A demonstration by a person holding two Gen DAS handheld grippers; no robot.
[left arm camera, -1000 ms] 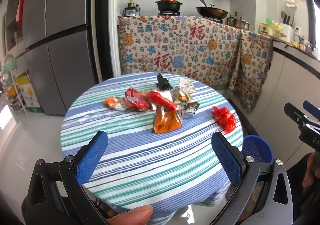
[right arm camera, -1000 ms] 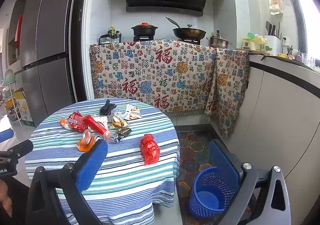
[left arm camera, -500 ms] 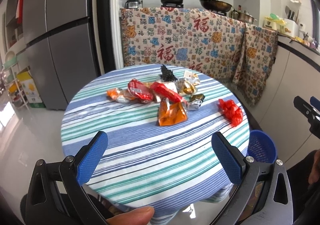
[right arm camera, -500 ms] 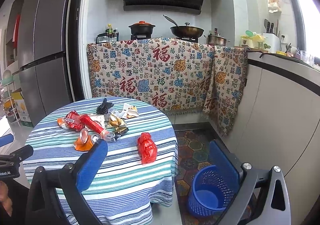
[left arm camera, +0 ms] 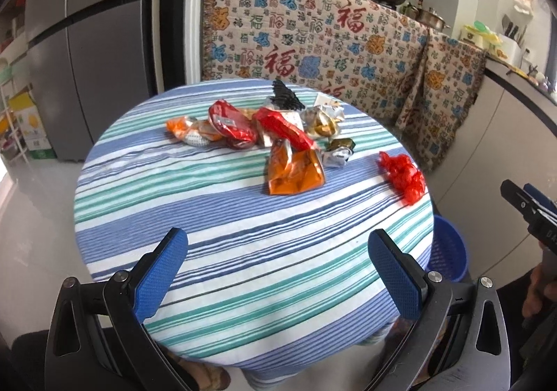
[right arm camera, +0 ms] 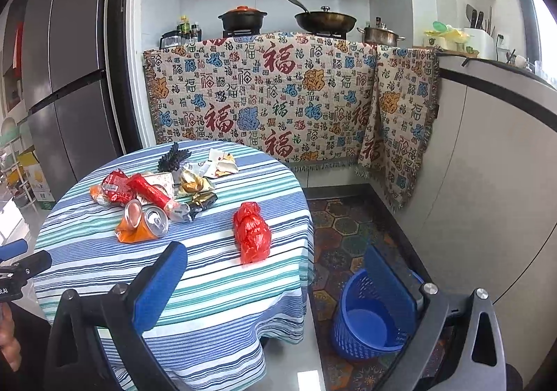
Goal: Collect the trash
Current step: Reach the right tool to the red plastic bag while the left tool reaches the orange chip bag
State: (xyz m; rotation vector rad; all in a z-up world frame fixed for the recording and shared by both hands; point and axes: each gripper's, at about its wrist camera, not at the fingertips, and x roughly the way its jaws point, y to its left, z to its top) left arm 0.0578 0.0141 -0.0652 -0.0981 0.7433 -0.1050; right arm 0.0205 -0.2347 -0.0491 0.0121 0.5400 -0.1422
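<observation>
A heap of trash lies on the far half of a round striped table (left arm camera: 216,237): an orange wrapper (left arm camera: 296,171), red packets (left arm camera: 233,123), foil wrappers and crushed cans (right arm camera: 155,218). A crumpled red plastic bag (left arm camera: 402,175) lies apart near the right edge; it also shows in the right wrist view (right arm camera: 252,232). A blue mesh bin (right arm camera: 370,319) stands on the floor right of the table. My left gripper (left arm camera: 276,265) is open and empty over the table's near edge. My right gripper (right arm camera: 278,279) is open and empty, between table edge and bin.
A grey fridge (left arm camera: 87,42) stands at the back left. A counter draped with a patterned cloth (right arm camera: 264,98) holds pots behind the table. White cabinets (right arm camera: 494,189) run along the right. A patterned floor mat (right arm camera: 348,227) lies beside the bin.
Both grippers have moved forward and up toward the table; the trash heap and red bag look larger and closer. Both stay open. Nothing on the table has moved.
</observation>
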